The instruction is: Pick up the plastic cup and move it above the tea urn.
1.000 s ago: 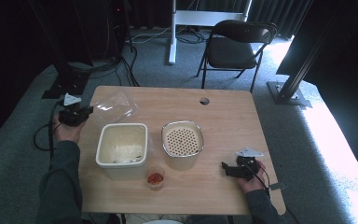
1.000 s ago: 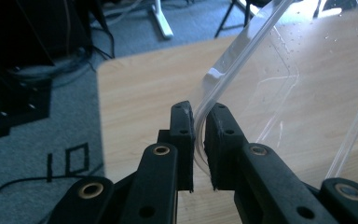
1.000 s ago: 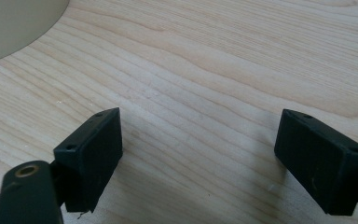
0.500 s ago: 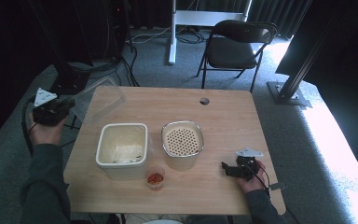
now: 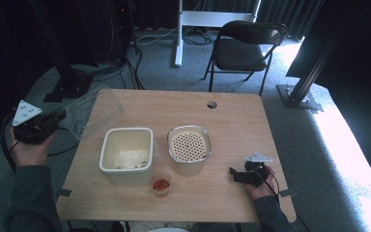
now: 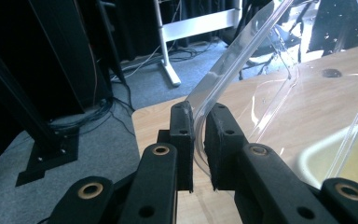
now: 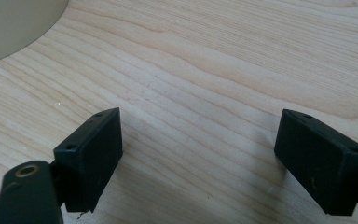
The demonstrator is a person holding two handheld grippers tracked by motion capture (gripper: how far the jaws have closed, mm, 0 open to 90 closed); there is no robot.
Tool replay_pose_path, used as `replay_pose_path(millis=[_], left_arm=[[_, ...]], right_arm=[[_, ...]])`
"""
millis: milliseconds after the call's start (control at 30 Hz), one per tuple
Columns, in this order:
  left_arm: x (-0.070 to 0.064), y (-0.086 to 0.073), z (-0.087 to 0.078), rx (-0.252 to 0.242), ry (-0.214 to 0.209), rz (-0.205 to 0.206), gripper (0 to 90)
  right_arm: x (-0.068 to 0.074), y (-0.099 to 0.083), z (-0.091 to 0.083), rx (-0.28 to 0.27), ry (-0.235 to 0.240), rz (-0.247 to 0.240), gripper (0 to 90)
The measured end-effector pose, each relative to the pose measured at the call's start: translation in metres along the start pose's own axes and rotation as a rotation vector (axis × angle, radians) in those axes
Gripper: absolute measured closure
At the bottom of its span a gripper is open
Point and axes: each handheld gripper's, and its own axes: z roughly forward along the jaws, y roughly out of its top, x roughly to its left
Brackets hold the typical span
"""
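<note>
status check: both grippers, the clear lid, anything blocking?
Left gripper shut on clear lid, held off the table's left edge. Right gripper open, resting on table, nothing between its fingers. Cream tub uncovered; nothing in the way.

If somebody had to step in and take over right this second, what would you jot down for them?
Left hand-held gripper: shut on the clear plastic lid, held off the table's left edge.
Right hand-held gripper: open, empty, low over the wooden table.
On the table: the cream square tub, uncovered; the round perforated strainer bowl; the small cup of red bits.
Done: lid is off. Left: unclear; probably set it down.
</note>
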Motion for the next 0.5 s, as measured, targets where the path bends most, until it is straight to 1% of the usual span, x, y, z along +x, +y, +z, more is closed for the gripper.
replay_pose_path(millis=[67,167,233,267,300,333,367,400,433,467,500], left_arm=[[-0.004,0.002,-0.006,-0.01,-0.017,0.009,82.6],[-0.012,0.006,-0.015,-0.009,-0.016,0.042,82.6],[-0.017,0.008,-0.018,-0.007,-0.027,0.057,82.4],[-0.019,0.009,-0.019,-0.015,-0.046,0.064,82.0],[-0.021,0.009,-0.02,-0.03,-0.084,0.061,81.0],[-0.023,0.01,-0.021,-0.061,-0.149,0.07,77.4],[-0.026,0.01,-0.022,-0.083,-0.204,0.076,62.5],[-0.03,0.011,-0.022,-0.085,-0.223,0.086,62.5],[-0.032,0.011,-0.02,-0.085,-0.242,0.087,57.3],[-0.033,0.011,-0.019,-0.095,-0.265,0.082,54.4],[-0.034,0.011,-0.018,-0.099,-0.279,0.077,53.0]], right_arm=[[0.0,0.0,0.0,0.0,0.0,0.001,14.5],[0.0,0.001,0.0,0.001,-0.001,0.002,14.5],[0.0,0.001,0.001,0.001,-0.002,0.003,14.5],[0.0,0.001,0.001,0.001,-0.002,0.003,14.5],[0.0,0.001,0.001,0.001,-0.001,0.003,14.5],[0.0,0.001,0.001,0.001,-0.001,0.002,14.5],[-0.001,0.001,0.001,0.001,-0.001,0.002,14.5],[-0.001,0.001,0.001,0.001,-0.001,0.002,14.5],[-0.001,0.001,0.001,0.001,-0.001,0.001,14.5],[-0.001,0.001,0.001,0.001,-0.001,0.001,14.5],[-0.001,0.001,0.001,0.001,-0.001,0.0,14.5]])
